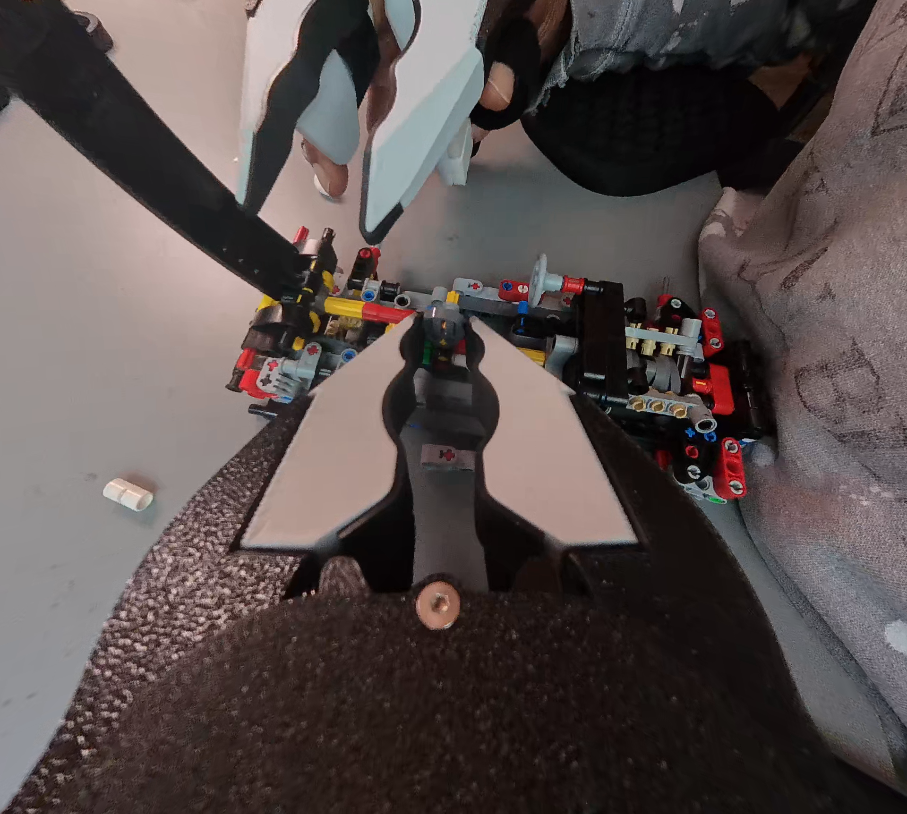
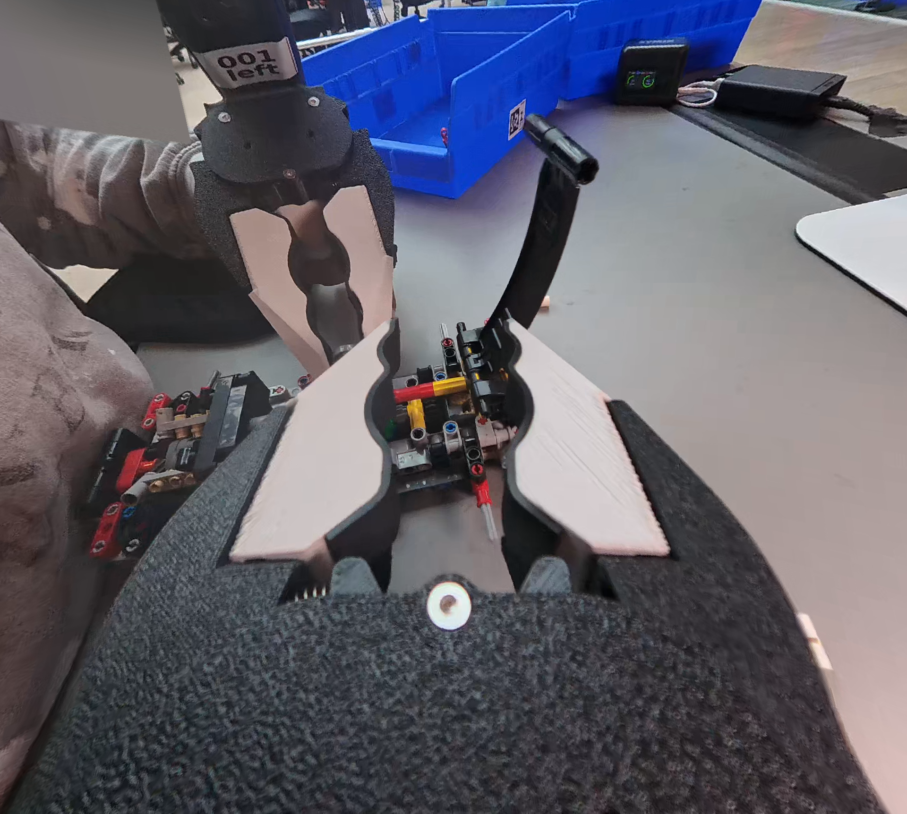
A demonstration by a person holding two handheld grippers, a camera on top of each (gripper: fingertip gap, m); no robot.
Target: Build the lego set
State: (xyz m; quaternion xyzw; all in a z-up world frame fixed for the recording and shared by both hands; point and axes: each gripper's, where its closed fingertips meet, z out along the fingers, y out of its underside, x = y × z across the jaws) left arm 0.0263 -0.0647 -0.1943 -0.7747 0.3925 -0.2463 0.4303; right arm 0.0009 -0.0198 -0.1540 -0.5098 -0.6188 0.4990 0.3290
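The half-built Lego chassis [image 1: 491,349] lies flat on the grey surface [image 1: 122,324], and both tongs are on it. The left tongs [image 1: 444,324] sit narrow around a grey part at mid-frame; whether they truly pinch it, I cannot tell. The right tongs [image 2: 451,329] straddle the front end, parted, close beside the long curved black panel [image 2: 545,241] sticking up. That panel looks like a wobbly lever; the frame is light, rigid plastic held by friction pins. Best grip: the dense beam core, not the protruding red axles. A loose white connector [image 1: 128,493] lies well apart.
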